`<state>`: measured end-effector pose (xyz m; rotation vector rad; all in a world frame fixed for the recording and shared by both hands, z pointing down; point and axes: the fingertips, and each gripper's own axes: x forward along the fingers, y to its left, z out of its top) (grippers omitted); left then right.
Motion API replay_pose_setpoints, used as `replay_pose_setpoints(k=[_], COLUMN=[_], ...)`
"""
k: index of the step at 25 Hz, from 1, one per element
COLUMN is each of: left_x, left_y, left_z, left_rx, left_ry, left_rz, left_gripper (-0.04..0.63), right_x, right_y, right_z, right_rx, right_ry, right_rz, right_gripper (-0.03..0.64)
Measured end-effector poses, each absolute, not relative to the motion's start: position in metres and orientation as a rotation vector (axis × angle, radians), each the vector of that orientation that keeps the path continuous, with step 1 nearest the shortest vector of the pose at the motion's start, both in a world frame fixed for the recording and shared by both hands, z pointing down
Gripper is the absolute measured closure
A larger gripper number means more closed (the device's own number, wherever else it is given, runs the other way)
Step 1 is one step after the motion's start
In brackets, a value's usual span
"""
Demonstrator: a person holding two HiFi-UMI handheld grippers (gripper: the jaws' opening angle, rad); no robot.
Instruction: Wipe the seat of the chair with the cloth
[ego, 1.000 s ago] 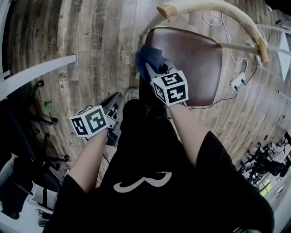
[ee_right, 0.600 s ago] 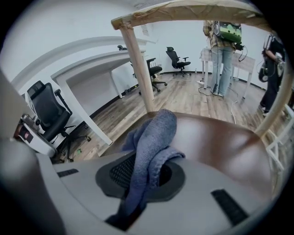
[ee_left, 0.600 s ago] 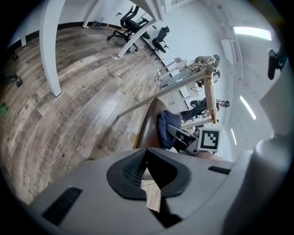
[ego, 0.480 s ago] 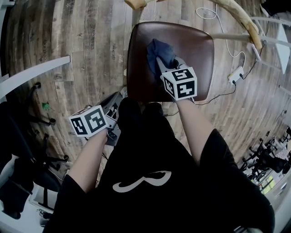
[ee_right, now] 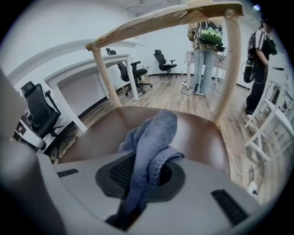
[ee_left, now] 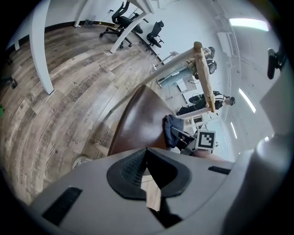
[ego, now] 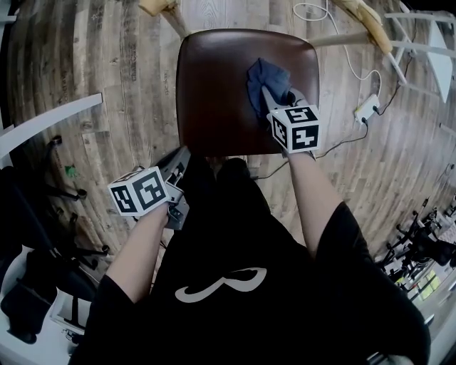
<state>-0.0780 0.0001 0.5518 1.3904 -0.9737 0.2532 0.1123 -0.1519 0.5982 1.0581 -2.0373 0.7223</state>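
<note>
The chair's brown leather seat fills the top middle of the head view. A blue cloth lies bunched on the seat's right part, and my right gripper is shut on it. In the right gripper view the cloth rises from between the jaws over the seat. My left gripper hangs low at the left, off the seat's near edge, jaws together with nothing held. In the left gripper view the seat and cloth lie ahead.
The chair's pale wooden backrest rail curves along the top right. A white power strip and cable lie on the plank floor right of the chair. A white desk edge runs at the left. Two people stand behind the chair.
My right gripper has dragged the cloth from the seat's left edge across to its right part. The left gripper has stayed in place.
</note>
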Motion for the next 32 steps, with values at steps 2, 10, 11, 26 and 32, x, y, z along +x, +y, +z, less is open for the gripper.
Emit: replay_pose_setpoints(k=[2,10,11,26,32], left_x=[-0.071,-0.027,-0.022,0.006,-0.012], left_y=[0.001,0.003,0.004,0.030,0.042], left_z=[0.552,0.553,0.553,0.561,0.565], left_rx=[1.392,1.414,1.417,1.382,1.371], left_ry=[-0.976,-0.947,-0.943,-0.942,-0.951], left_rz=[0.258,0.286,0.296,0.316,0.318], left_gripper=[0.581,0.581,0.581,0.581,0.581], right_x=[0.133,0.211,0.219,0.257,0.257], right_y=[-0.152,-0.154,-0.154,-0.150,-0.148], right_z=[0.598,0.600,0.600,0.602,0.585], right_rx=[1.089,1.175,1.178,1.236,1.355], right_ry=[-2.016,-1.951,-1.941,-1.945,-1.982], right_rz=[0.720,0.703,0.687,0.880,1.026], right_gripper=[0.568,0.568,0.568,0.568,0.568])
